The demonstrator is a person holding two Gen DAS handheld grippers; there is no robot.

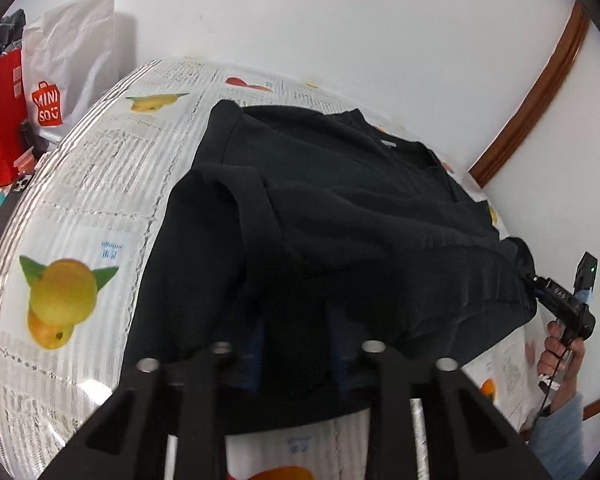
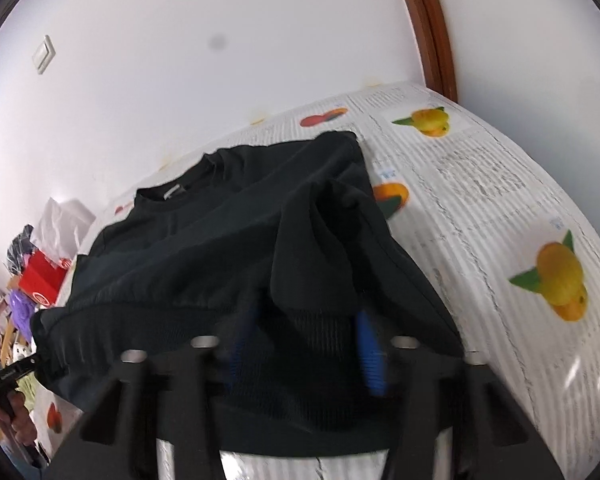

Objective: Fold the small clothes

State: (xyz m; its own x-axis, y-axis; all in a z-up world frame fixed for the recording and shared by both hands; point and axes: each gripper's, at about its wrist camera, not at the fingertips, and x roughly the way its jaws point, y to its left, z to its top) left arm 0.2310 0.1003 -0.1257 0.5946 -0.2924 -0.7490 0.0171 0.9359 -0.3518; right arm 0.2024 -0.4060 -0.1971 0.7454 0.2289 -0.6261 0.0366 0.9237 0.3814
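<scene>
Shirt [image 1: 340,208], black and soft, lay on my table's shiny cloth [image 1: 100,208] with printed yellow fruit. My left gripper [image 1: 296,360] pinched its ribbed bottom edge. My right gripper [image 2: 304,356] pinched that same edge too, lifting wrinkly folds.

shirt [image 1: 340,208] – black | tablecloth [image 1: 100,200] – white, newsprint, yellow fruit | bag [image 1: 4,112] – red

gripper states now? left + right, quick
Left gripper: closed on the hem of the black knitted sweater.
Right gripper: closed on the same hem, at the sweater's other bottom corner.
</scene>
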